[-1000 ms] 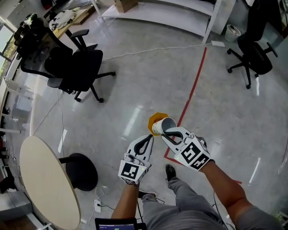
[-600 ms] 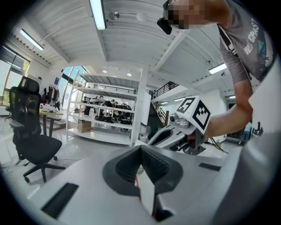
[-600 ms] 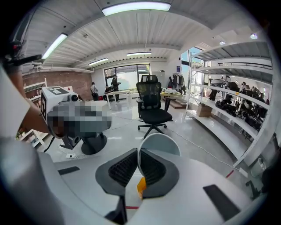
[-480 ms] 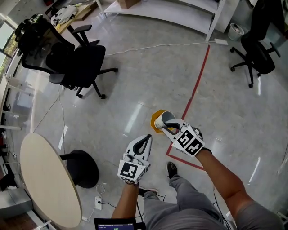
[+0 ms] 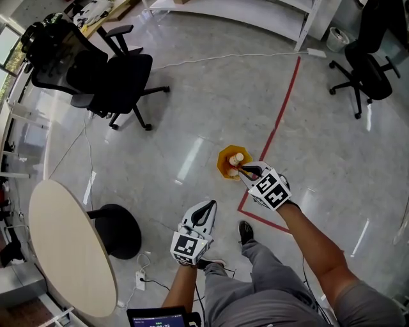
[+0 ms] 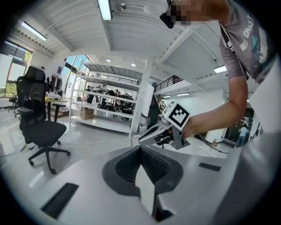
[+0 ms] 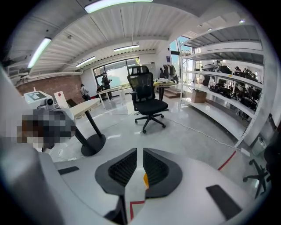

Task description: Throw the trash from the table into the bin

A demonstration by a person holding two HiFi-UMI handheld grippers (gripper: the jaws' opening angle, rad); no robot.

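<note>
An orange bin [image 5: 223, 167] stands on the floor beside a red tape line. My right gripper [image 5: 245, 170] reaches over the bin's near rim, shut on the wall of a white paper cup [image 5: 237, 158] that hangs tilted in the bin's mouth. In the right gripper view the cup's thin white wall [image 7: 134, 192] sits pinched between the dark pads, with the orange bin [image 7: 145, 180] just behind it. My left gripper [image 5: 209, 205] is lower left, nearer my legs, fingertips together and nothing seen in them. The left gripper view shows the right gripper [image 6: 151, 135] ahead.
A round beige table [image 5: 64, 249] on a black disc base [image 5: 119, 231] is at the left. Black office chairs stand at the upper left [image 5: 108, 76] and upper right [image 5: 364, 64]. White shelving [image 5: 255, 16] runs along the far side. A cable crosses the floor.
My right gripper has carried the paper cup down and away from me until it is over the orange bin. The left gripper has dropped back toward my legs.
</note>
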